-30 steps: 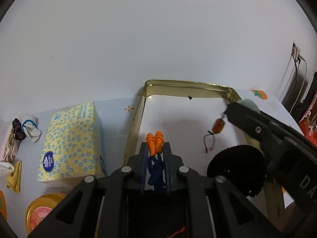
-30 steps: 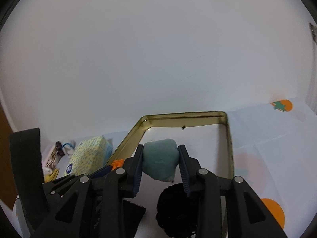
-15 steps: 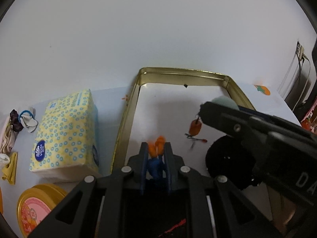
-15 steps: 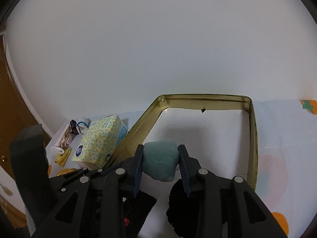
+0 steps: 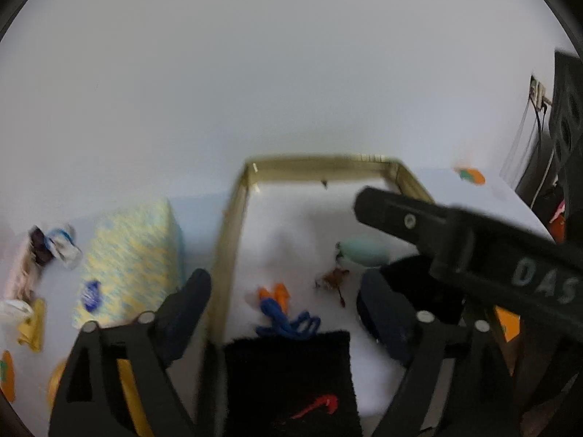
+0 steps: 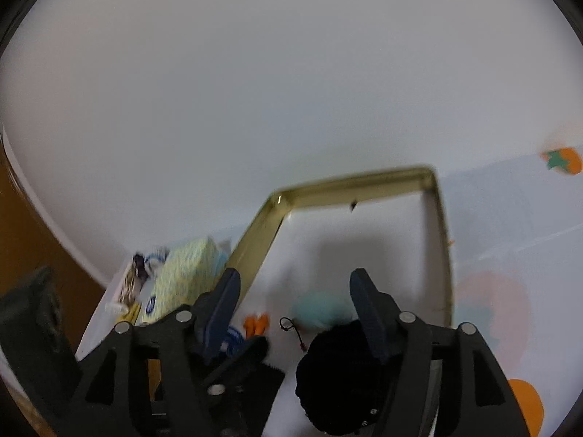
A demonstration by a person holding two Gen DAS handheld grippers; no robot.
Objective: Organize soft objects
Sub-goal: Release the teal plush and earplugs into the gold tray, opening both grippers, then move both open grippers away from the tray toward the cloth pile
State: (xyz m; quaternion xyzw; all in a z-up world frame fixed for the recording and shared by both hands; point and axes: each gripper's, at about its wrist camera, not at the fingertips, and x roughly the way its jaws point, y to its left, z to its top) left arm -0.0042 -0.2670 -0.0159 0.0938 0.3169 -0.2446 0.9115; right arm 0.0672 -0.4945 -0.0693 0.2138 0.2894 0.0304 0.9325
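Earplugs (image 5: 275, 296) and sponge (image 5: 364, 251) lying in tray (image 5: 233, 225), both tools opening

Gold-rimmed tray (image 5: 233, 225), orange earplugs (image 5: 275, 293) on blue cord (image 5: 288, 322), teal sponge (image 5: 362, 253)

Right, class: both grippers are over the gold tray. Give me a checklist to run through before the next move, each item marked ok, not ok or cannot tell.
1. Left gripper jaws opening, nothing between the pads: ok.
2. Right gripper jaws opening, clear of the teal sponge: ok.
3. Orange earplugs with blue cord lying inside the gold tray: ok.
4. Teal sponge resting flat on the tray floor: cannot tell, blurred.
5. Tissue pack still outside the tray: not ok.
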